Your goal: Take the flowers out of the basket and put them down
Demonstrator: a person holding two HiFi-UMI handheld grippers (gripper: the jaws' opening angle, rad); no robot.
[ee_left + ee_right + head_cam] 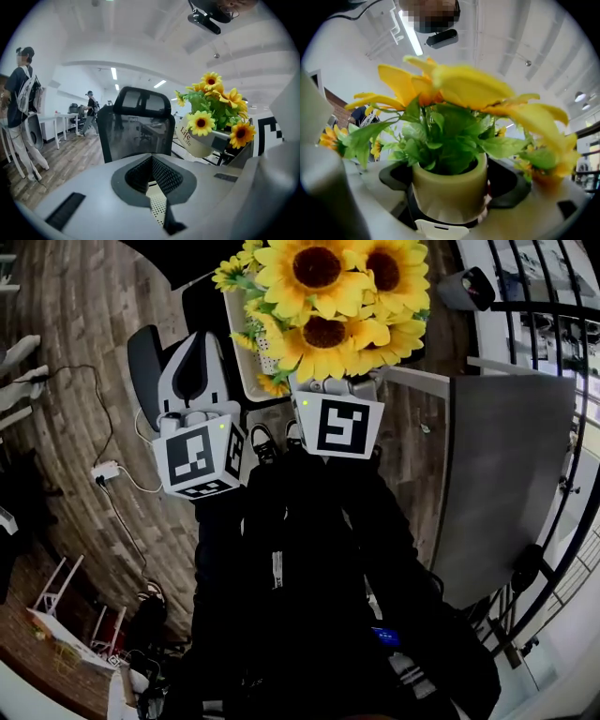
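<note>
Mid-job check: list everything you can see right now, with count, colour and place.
sunflowers: one bunch, yellow with green leaves, standing in the pot
pot: one, pale, held up between the right claw's jaws
basket: one, white, beyond the flowers
office chair: one, black, ahead of the left claw
table: one, grey, at the person's right
power strip: one, white, on the wood floor at the left
people: two, background of the left gripper view
left claw: jaws together, empty
right claw: shut on the pot
</note>
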